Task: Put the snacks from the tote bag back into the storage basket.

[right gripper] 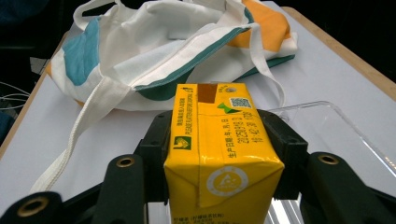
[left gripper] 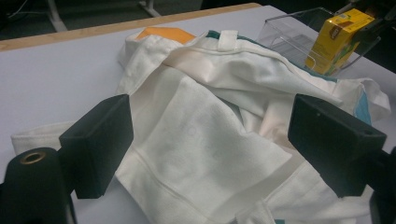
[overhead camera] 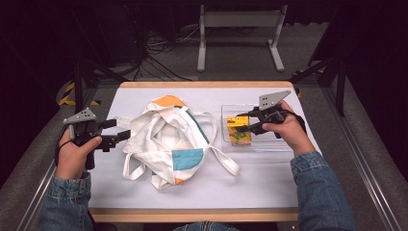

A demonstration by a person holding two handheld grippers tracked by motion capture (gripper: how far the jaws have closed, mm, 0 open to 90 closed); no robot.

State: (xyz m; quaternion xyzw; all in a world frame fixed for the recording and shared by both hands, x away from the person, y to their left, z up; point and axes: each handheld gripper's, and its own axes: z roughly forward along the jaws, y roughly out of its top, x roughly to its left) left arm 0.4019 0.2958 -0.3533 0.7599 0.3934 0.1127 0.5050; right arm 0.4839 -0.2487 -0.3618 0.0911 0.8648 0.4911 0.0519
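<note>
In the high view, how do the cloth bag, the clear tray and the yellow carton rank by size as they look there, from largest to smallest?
1. cloth bag, clearly the largest, spread over the table's middle.
2. clear tray, much smaller than the bag.
3. yellow carton, the smallest, held over the tray's left end by the right tool.

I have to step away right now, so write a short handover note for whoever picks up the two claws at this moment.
Right claw: shut on the yellow drink carton, held over the clear tray at the table's right.
Left claw: open, holding nothing, jaws either side of the near edge of the cloth tote bag.
Bag: lies crumpled mid-table, mouth not held open, straps loose.
Done: carton gripped.
Left, probably: open the bag with the left claw and put the carton inside.
</note>
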